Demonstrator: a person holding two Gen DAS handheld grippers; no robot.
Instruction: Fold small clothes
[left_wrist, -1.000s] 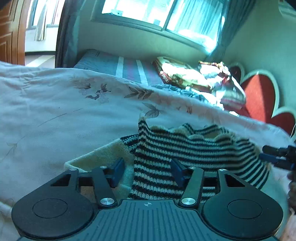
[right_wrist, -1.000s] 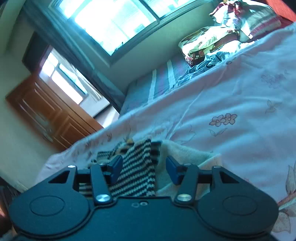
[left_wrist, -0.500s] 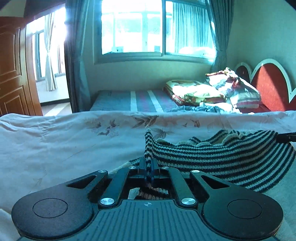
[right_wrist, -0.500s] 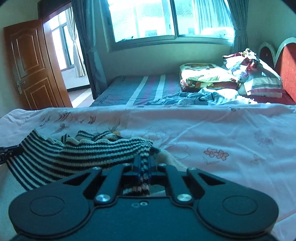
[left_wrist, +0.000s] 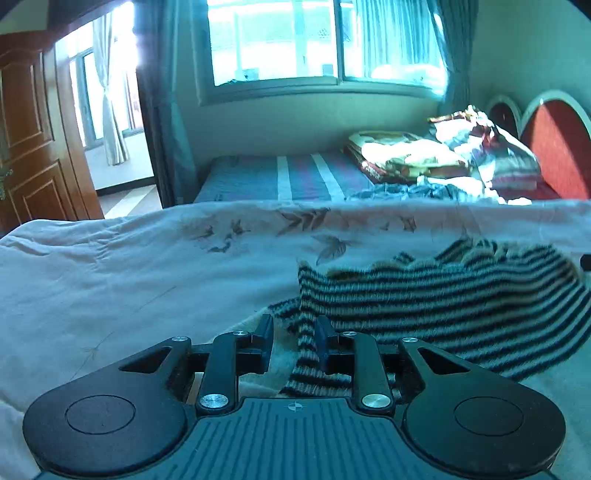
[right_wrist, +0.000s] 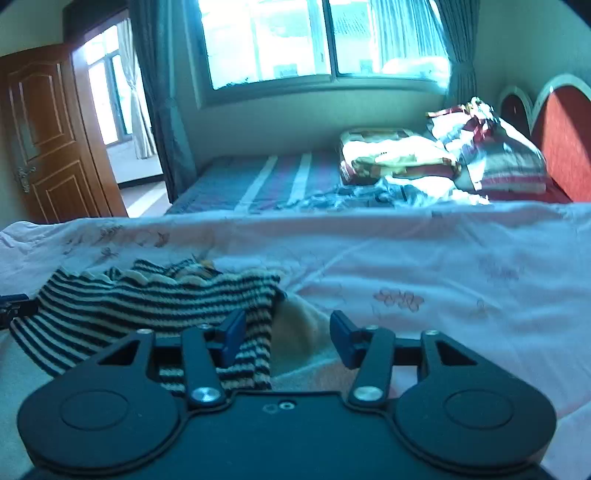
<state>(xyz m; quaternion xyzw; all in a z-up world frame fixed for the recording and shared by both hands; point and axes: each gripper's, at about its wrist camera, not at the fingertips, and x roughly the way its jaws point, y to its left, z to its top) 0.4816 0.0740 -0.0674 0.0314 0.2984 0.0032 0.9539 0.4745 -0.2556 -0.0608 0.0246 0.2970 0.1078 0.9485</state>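
Flanking striped knit garment (left_wrist: 443, 299) on bed quilt (left_wrist: 129, 273): left gripper (left_wrist: 294, 341) fingers parted, corner of fabric loose between them, not pinched; right gripper (right_wrist: 287, 338) fingers wide apart, stripes against left finger only. Garment sags in middle, cream cloth (right_wrist: 299, 332) beneath. Risk: knit edge snags on finger as grippers withdraw, dragging fold open. Far: second bed (left_wrist: 280, 177), window (left_wrist: 325, 37)

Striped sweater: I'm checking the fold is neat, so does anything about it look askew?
Yes. The striped sweater lies bunched, its top edge rumpled, not flat on the floral sheet. Both claws, left and right, are open.
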